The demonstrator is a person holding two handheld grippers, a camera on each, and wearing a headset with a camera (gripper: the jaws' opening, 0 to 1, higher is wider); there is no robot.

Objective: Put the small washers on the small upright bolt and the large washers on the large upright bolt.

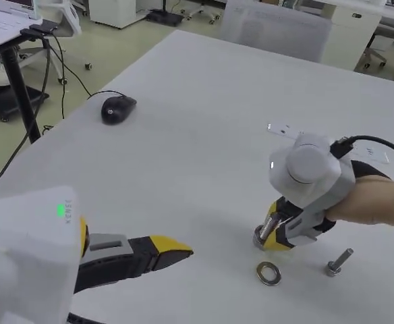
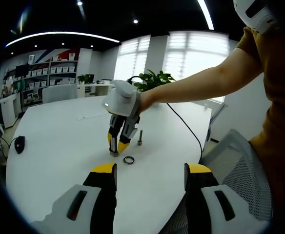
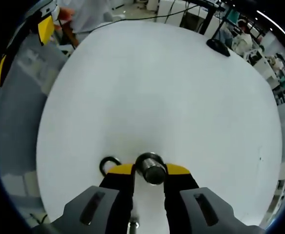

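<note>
My right gripper (image 1: 273, 236) points down at the table, shut on the large bolt (image 1: 267, 228), whose head rests on the white tabletop. In the right gripper view the bolt (image 3: 151, 167) sits pinched between the yellow fingertips (image 3: 121, 170). A large washer (image 1: 269, 273) lies flat just in front of it, also seen as the washer (image 3: 107, 164) half hidden by a jaw. The small bolt (image 1: 339, 261) stands on its head to the right. My left gripper (image 2: 150, 171) is open and holds nothing, low at the left (image 1: 163, 250), facing the bolts.
A black mouse (image 1: 118, 108) with its cable lies at the far left of the white table (image 1: 204, 121). A thin clear strip (image 1: 285, 129) lies behind the right gripper. A chair (image 1: 278, 27) stands beyond the far edge, and a laptop stand (image 1: 15, 40) to the left.
</note>
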